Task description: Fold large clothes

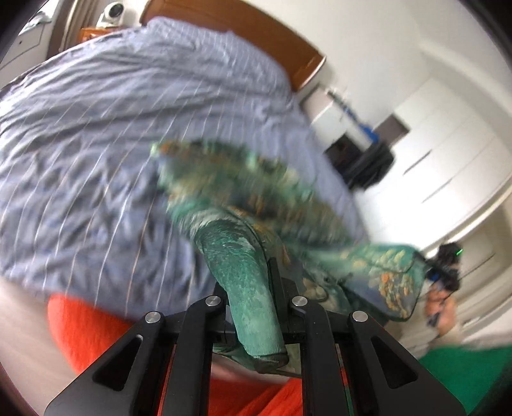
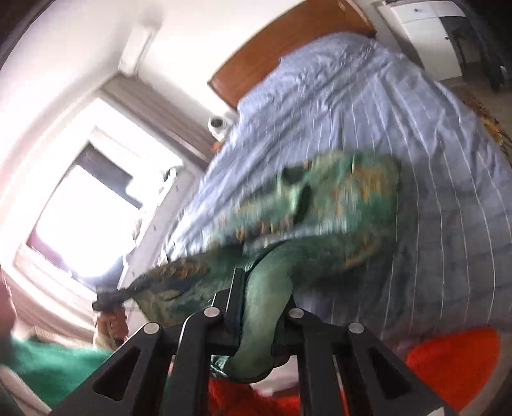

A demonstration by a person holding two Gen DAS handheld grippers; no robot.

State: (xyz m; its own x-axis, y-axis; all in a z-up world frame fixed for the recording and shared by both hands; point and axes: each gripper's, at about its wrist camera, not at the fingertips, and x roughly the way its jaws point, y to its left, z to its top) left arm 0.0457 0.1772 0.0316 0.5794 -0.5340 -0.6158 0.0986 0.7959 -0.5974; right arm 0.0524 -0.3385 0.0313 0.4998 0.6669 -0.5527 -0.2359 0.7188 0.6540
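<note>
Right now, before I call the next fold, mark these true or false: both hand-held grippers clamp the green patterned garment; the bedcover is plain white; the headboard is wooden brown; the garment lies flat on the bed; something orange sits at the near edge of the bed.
1. Both grip the garment: true. The left hand-held gripper and the right hand-held gripper are each shut on the green patterned garment.
2. Bedcover plain white: false. The bedcover is blue-grey with thin stripes.
3. Headboard wooden brown: true.
4. Garment flat: false. It is bunched and lifted.
5. Orange fabric near: true.
</note>
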